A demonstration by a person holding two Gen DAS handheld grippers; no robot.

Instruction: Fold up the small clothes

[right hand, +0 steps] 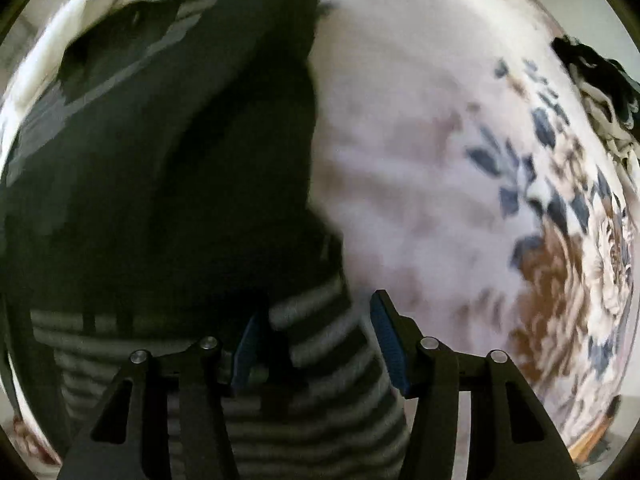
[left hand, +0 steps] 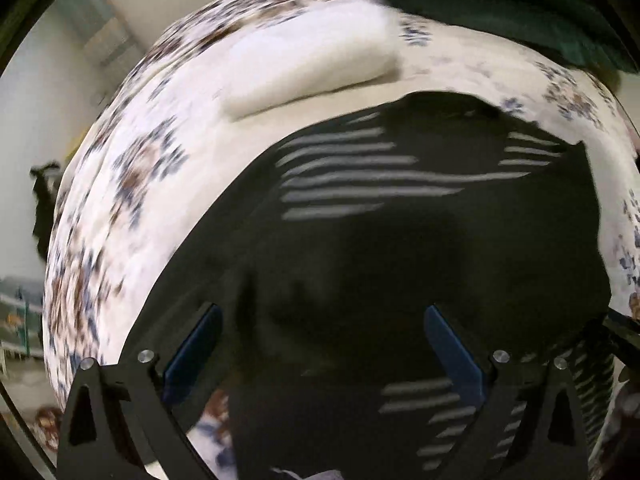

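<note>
A black garment with grey-white stripes (left hand: 380, 240) lies spread on a floral bedsheet (left hand: 132, 184). My left gripper (left hand: 320, 344) is open, its blue pads wide apart just above the black cloth near its lower edge. In the right wrist view the same garment (right hand: 160, 160) fills the left half. My right gripper (right hand: 316, 328) is open, with a striped edge of the garment (right hand: 320, 320) between its pads. The view is blurred by motion.
A folded white cloth (left hand: 312, 68) lies on the sheet beyond the garment. A dark green item (left hand: 500, 8) sits at the far right. A crumpled black-and-white garment (right hand: 600, 84) lies at the sheet's right edge (right hand: 440, 160).
</note>
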